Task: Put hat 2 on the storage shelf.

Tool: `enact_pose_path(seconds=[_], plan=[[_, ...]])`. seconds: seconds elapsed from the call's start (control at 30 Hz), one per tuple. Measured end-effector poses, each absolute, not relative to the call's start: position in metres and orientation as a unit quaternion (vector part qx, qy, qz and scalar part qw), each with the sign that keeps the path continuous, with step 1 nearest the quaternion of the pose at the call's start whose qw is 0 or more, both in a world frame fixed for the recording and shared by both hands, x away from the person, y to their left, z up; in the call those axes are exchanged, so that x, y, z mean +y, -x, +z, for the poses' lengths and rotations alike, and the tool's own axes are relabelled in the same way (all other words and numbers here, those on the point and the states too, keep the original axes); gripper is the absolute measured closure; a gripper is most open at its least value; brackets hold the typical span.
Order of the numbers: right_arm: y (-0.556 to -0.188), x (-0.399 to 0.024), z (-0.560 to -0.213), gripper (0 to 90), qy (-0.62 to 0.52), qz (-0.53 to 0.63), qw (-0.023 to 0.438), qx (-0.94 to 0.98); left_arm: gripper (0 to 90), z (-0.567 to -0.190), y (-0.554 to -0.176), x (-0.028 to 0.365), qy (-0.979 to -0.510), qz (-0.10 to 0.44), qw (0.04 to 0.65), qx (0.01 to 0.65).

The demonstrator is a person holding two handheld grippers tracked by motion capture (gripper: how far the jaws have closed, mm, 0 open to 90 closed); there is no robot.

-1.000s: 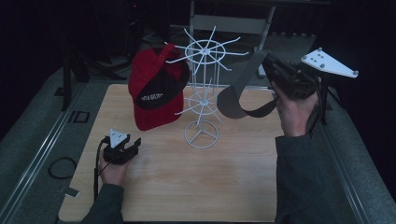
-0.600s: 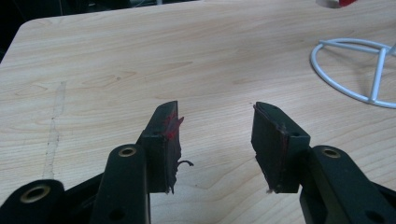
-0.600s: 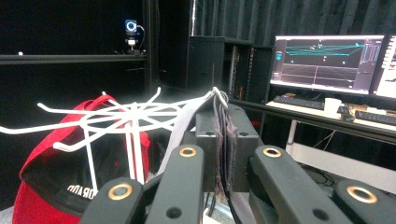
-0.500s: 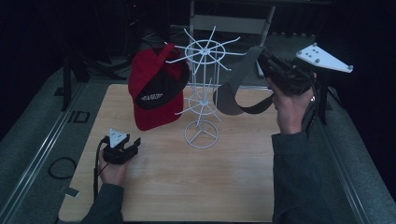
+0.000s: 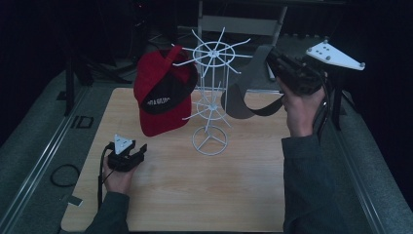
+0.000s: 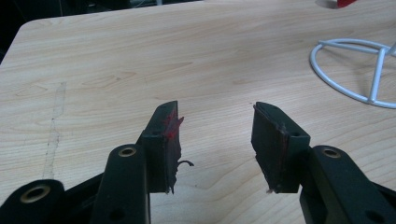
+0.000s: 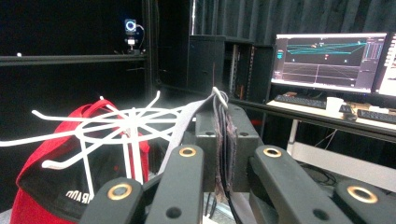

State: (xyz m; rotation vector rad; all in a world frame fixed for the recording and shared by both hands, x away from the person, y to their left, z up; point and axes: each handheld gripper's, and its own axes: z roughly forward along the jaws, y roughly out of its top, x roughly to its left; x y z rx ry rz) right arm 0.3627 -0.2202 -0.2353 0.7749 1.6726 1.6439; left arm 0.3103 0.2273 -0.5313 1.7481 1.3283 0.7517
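Jaws first: our right gripper (image 5: 273, 59) is clamped tight on the grey cap (image 5: 243, 95), pinching a fold of fabric near its top edge; in the right gripper view the cloth (image 7: 223, 140) sits squeezed flat between the pads w/ no gap. We hold it there, we judge, so the rest of the cap hangs free below and its opening can drop over a prong of the rack (image 5: 210, 97).

Position: grey cap is in the air at approx 3 o'clock of the rack, level w/ the top ring of prongs, close to the nearest prong tips but we can't tell if it touches one. The brim curves down and toward us. Held high bc the top prongs tilt upward, so the cap prob. needs to come in from above.

Red cap (image 5: 160, 95) already hangs on the rack at 9 o'clock, so the 3 o'clock side is the free one; that also balances the load on the thin stand.

Left gripper (image 5: 137, 152) rests low on the worktop (image 5: 243, 195) at approx 7 o'clock of the rack base, jaws half open, nothing between them; left gripper view shows bare wood btw the pads (image 6: 168, 140). It's parked near the base, maybe to steady it if the rack tips.
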Motion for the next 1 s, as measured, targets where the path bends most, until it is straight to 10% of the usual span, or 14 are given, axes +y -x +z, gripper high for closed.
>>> enact_pose_path(seconds=[1.0], plan=[[-0.384, -0.206, -0.233, 85.6, -0.315, 0.648, 0.281, 0.634, 52.4, -0.531, -0.310, 0.227, -0.691, 0.297, 0.401, 0.524]])
